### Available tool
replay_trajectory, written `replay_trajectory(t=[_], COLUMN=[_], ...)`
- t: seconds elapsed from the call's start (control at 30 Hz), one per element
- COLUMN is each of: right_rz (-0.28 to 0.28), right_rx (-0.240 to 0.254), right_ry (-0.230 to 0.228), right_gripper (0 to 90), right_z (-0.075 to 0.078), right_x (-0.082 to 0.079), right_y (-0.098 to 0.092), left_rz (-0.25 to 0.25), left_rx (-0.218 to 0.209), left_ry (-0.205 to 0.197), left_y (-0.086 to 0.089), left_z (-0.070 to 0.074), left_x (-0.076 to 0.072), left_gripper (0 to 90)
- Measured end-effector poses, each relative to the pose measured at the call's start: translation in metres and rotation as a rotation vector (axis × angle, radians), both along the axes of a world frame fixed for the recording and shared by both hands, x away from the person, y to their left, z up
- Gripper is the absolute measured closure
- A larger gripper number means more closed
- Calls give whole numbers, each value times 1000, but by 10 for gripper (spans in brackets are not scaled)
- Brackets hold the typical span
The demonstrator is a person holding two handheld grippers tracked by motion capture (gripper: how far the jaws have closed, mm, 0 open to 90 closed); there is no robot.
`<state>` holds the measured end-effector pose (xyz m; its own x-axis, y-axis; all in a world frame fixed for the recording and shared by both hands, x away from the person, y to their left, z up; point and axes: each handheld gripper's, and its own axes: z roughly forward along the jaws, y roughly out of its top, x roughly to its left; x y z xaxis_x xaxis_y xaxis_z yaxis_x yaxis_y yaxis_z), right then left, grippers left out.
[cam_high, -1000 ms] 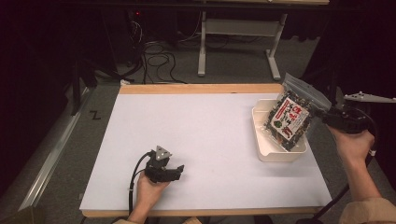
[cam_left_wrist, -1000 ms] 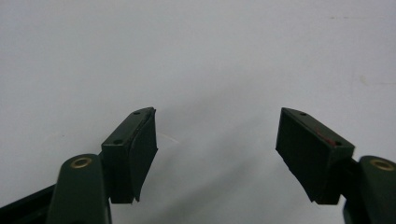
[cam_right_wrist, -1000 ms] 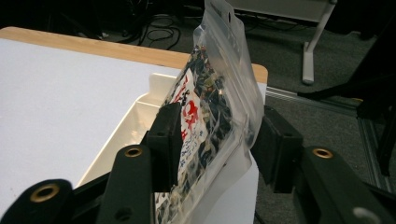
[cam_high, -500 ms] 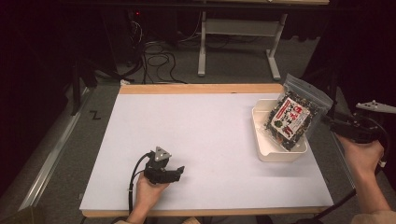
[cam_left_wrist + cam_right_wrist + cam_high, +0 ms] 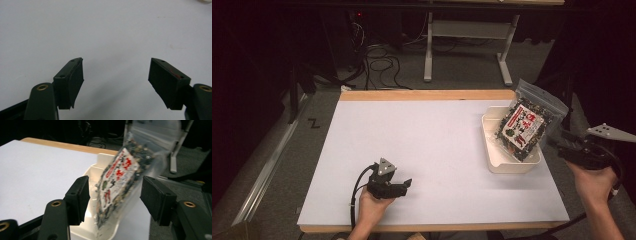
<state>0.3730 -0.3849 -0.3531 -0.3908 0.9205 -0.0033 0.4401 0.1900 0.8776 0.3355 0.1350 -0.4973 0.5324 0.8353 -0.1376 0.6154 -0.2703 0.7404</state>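
A clear zip bag [image 5: 526,125] of dark mixed pieces, with a red and white label, stands tilted in the white tray [image 5: 512,167] at the table's right edge. My right gripper [image 5: 558,144] hangs just off the table's right side, open, with its jaws a short way from the bag. In the right gripper view the bag [image 5: 117,187] shows blurred beyond the gap of the right gripper [image 5: 115,181], leaning out of the tray [image 5: 105,157]. My left gripper [image 5: 405,185] rests low on the white table [image 5: 422,140] near the front edge. The left gripper [image 5: 115,61] is open and holds nothing.
A wooden strip [image 5: 427,95] borders the table's far edge. Beyond it are a stand's metal legs [image 5: 429,60] and loose cables [image 5: 377,55] on the floor. A metal rail [image 5: 267,165] runs along the floor at the left.
My right gripper has let go of the bag and drawn back to the right and toward the person. The bag stays leaning in the tray. The left gripper has not moved.
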Motion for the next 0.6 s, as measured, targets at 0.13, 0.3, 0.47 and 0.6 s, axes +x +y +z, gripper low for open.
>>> replay_trajectory(t=[0.13,0.3,0.47,0.6], right_rz=[43,80,118,137], right_rx=[-6,26,34,50], right_ry=[-9,-25,-16,-12], right_gripper=[394,387,383,381], right_z=[-2,-4,-6,-7], right_x=[-6,-12,-15,-18], right_y=[10,20,31,37], left_rz=[-4,4,14,10], left_rx=[-2,-2,-7,1], left_ry=[-3,4,-3,-7], left_y=[-1,2,3,3], left_z=[0,-2,-1,-1], left_x=[0,0,1,0], left_gripper=[287,287,288,288])
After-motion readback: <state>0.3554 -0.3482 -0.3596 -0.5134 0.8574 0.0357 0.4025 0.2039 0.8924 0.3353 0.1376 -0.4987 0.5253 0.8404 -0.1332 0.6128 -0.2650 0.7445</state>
